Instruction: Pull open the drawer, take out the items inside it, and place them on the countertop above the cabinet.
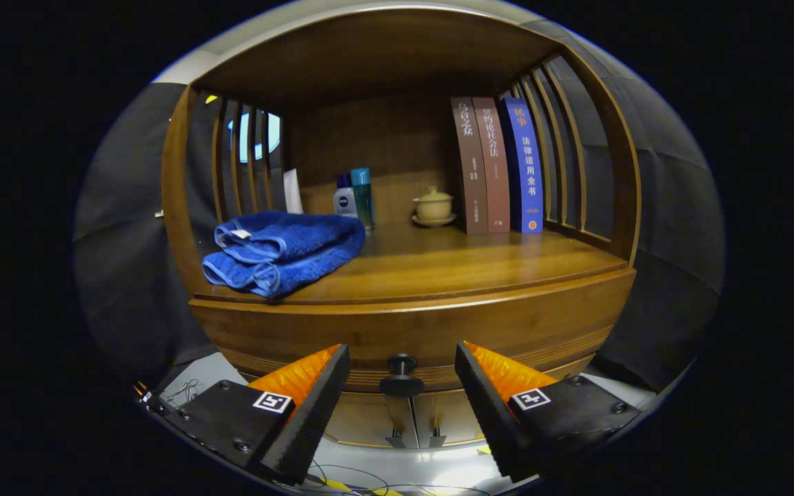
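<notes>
Now tool (402, 375) open, drawer knob (402, 377) between fingertips, untouched.

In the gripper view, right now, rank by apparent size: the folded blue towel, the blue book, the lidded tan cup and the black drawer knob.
1. Folded blue towel, though it lies nearest.
2. Blue book.
3. Lidded tan cup and black drawer knob: alike, and the knob sits closer, between the open claw's fingers, so unranked.

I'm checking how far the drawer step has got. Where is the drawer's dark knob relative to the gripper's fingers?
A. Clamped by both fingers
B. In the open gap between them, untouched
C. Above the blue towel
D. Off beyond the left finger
B: the knob sits in the gap of the open gripper, neither finger touching it, on the drawer front.
</notes>
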`<state>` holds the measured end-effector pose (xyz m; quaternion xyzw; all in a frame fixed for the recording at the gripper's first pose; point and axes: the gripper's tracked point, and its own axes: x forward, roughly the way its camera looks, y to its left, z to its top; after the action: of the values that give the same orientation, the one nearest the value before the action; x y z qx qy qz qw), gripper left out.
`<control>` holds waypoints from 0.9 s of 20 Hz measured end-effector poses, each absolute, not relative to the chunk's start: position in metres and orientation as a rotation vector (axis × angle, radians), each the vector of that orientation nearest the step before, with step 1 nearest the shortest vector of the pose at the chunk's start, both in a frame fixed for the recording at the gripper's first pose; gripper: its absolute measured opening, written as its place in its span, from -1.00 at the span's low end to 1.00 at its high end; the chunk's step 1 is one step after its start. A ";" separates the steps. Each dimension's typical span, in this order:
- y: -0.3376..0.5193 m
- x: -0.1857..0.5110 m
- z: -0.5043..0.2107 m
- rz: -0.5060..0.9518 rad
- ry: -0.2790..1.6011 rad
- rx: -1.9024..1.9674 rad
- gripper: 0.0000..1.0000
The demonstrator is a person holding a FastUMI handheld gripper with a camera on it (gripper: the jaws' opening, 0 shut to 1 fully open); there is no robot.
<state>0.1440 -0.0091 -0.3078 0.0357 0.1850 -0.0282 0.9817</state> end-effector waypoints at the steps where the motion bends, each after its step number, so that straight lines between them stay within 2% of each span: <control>1: -0.009 0.147 -0.314 -0.058 0.382 0.079 1.00; 3: -0.007 0.155 -0.326 -0.057 0.402 0.086 0.99; 5: -0.007 0.157 -0.343 -0.065 0.436 0.070 0.84; 9: -0.010 0.155 -0.356 -0.082 0.477 0.051 0.05; 12: -0.011 0.154 -0.356 -0.092 0.476 0.033 -0.11; 14: -0.010 0.157 -0.359 -0.090 0.476 0.032 -0.32; 18: -0.010 0.156 -0.360 -0.088 0.474 0.035 -0.32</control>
<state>0.1560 -0.0098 -0.3596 0.0175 0.2345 -0.0436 0.9710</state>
